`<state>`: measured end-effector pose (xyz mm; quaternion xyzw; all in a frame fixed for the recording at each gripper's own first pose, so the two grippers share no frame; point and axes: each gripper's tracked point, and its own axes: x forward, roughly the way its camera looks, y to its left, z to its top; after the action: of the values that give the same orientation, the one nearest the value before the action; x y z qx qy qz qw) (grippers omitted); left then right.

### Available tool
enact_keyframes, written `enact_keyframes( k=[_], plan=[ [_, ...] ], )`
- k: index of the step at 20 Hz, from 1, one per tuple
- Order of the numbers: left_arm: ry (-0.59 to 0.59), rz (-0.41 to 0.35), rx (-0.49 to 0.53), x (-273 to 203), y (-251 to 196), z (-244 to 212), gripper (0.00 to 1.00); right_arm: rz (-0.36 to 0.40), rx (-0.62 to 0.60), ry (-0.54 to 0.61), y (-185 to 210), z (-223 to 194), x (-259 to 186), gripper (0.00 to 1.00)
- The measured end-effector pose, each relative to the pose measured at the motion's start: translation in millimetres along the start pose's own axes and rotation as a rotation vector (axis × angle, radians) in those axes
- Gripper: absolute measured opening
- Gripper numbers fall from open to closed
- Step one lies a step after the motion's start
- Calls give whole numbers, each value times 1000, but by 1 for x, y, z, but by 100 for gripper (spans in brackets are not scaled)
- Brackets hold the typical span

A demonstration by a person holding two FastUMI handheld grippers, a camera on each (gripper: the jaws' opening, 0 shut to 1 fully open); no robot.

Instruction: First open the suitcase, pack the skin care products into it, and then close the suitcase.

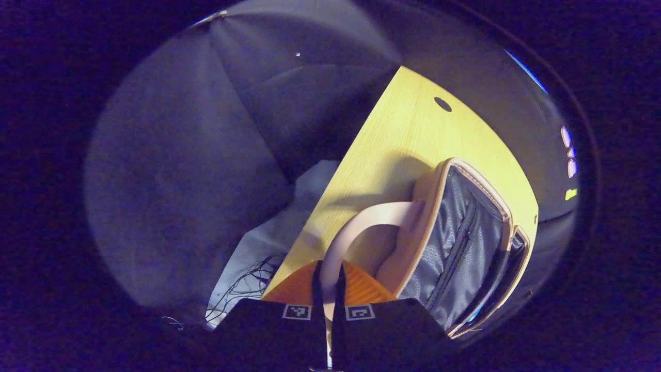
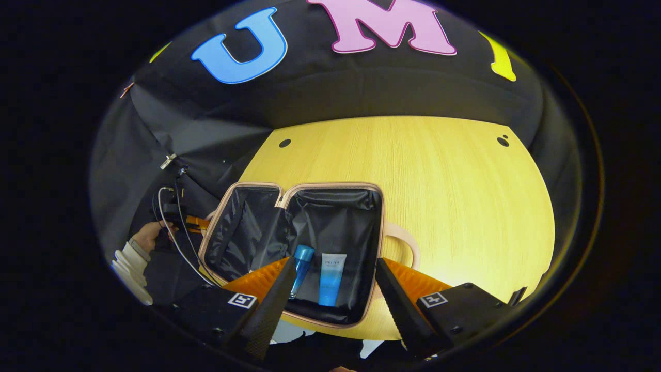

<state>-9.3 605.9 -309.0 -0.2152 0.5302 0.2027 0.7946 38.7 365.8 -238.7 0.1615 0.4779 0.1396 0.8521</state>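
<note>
Left gripper view: left gripper (image 1: 328, 302) closed tight on the suitcase handle (image 1: 361, 219), both fingers pinching the pink strap. Suitcase (image 1: 465, 243) stands at the desk's (image 1: 408, 134) near edge, lid part raised, grey zip lining showing.

Right gripper view: right gripper (image 2: 333, 294) spread wide, holding nothing, above the desk's near edge. Suitcase (image 2: 304, 227) lies open toward the desk's left edge, black lining up. Blue bottle (image 2: 301, 268) and blue-white tube (image 2: 330, 279) lie side by side in the right half. A hand (image 2: 147, 235) at the suitcase's left side.
</note>
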Motion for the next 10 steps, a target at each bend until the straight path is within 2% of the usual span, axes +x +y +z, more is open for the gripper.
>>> enact_keyframes(
  k=[5,10],
  plan=[
    [-148,5,112,-75,-34,19,7,16,-51,-75,-15,19,-22,98],
    [-317,-42,243,-181,-113,20,6,61,-73,-132,-37,30,-55,97]
  ],
)
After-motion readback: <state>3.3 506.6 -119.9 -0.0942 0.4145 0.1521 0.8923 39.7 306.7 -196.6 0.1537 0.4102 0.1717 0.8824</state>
